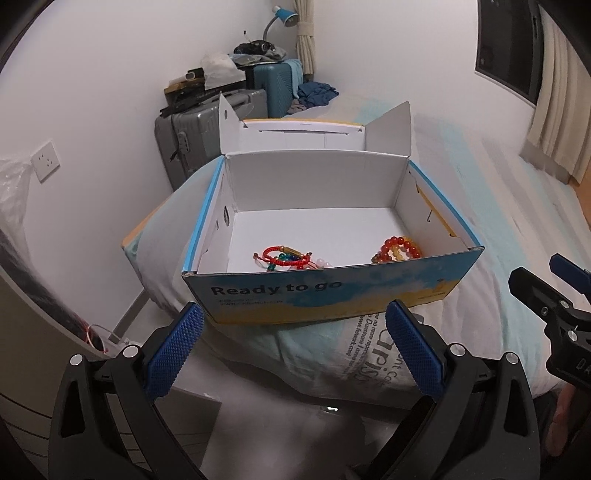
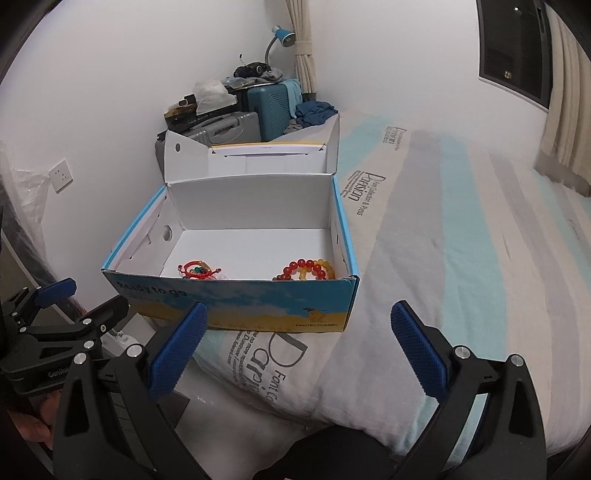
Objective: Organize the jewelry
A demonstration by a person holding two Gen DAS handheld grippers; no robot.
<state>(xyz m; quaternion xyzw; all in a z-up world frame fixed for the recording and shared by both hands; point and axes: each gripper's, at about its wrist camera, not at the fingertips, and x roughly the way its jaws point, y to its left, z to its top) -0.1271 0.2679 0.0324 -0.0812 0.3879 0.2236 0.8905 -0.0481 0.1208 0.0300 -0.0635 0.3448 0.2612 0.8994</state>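
Where the bed fills most of both views under its white-and-pale-blue printed cover, an open cardboard box sits on it near the left edge, close to the white wall. Its lid is folded back and stands up behind, and its front wall reads "Ready to go" on a blue and yellow print. Behind the box, in the far corner, a grey suitcase and a teal suitcase stand side by side with clutter piled on top, and a blue desk lamp rises above them.

Both tongs hover just in front of the box, above the bed's near edge, each spread wide with nothing between the blue pads. The left tongs face the box's front wall; the right tongs face its front right corner, and each shows at the edge of the other's view.

Inside the box, on its white floor against the front wall, lie the jewelry pieces: an orange and yellow beaded bracelet to the right, and a red cord bracelet with green beads to the left, well apart.
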